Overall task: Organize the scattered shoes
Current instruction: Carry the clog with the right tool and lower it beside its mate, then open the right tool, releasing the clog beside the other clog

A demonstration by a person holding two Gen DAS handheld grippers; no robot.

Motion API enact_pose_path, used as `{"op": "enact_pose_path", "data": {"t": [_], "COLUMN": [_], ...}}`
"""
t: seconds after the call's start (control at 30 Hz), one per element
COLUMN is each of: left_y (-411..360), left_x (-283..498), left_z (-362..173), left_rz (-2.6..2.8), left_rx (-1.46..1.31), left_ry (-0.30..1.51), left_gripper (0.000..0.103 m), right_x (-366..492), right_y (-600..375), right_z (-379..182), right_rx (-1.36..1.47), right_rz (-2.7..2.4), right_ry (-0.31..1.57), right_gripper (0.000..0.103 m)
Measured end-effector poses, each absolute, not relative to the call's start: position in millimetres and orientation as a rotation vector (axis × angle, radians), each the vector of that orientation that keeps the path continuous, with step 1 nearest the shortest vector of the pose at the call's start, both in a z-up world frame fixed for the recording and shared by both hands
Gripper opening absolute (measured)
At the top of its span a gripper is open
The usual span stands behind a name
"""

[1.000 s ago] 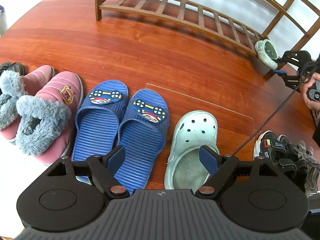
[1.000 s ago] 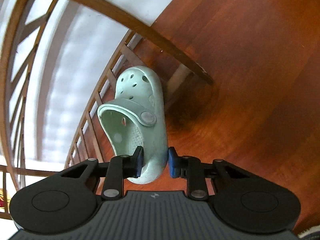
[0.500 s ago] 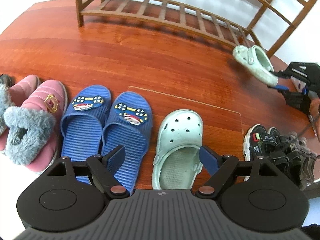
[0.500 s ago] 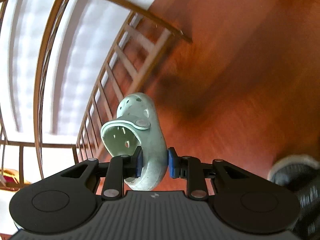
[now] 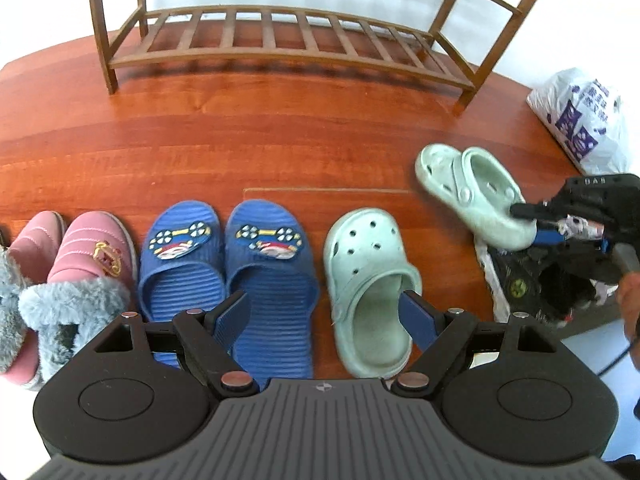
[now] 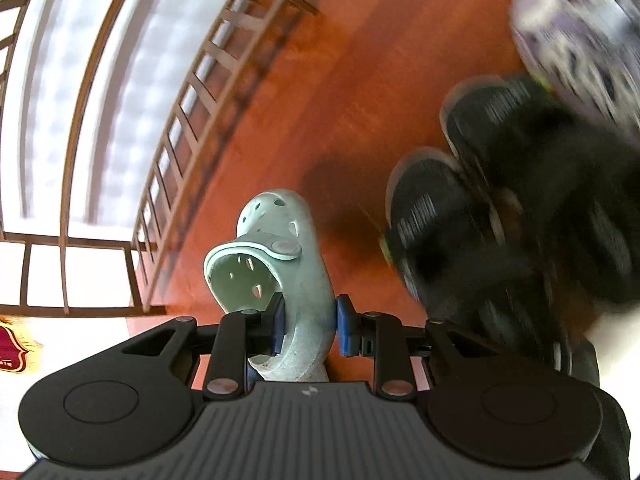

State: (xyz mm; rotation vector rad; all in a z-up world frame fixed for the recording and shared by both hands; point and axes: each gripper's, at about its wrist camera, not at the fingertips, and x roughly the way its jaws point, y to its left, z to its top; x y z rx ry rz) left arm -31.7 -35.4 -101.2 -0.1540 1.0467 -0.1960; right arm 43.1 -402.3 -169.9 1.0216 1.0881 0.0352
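1. Left wrist view: the left gripper (image 5: pixel 325 316) gapes wide and empty above a floor row: pink slippers (image 5: pixel 68 276), blue slippers (image 5: pixel 228 264), one mint clog (image 5: pixel 370 280). The wooden rack (image 5: pixel 288 36) stands behind.
2. Right wrist view: the right gripper (image 6: pixel 308 326) is clamped on the second mint clog's (image 6: pixel 280 256) heel, held off the floor beside blurred black sandals (image 6: pixel 500 216).

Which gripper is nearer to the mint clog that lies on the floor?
Left. The left gripper hovers open just above the mint clog on the floor; the right gripper, carrying the other clog, is off to its right.
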Motion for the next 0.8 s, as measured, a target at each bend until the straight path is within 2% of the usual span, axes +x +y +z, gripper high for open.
{"op": "enact_pose_path", "data": {"t": [0.27, 0.8], "left_y": [-12, 8], "left_x": [-44, -62], "left_z": [-102, -99], "left_rz": [-0.211, -0.229], "left_rx": [-0.139, -0.109], "left_ry": [1.037, 1.014], "left_gripper": [0.082, 0.083], "right_x": [0, -25], "right_y": [-364, -335], "right_z": [-184, -192], "right_rx": [0.919, 0.625], "right_rz": [-0.037, -0.065], "right_ry": [1.101, 1.092], "right_gripper": [0.030, 0.029]}}
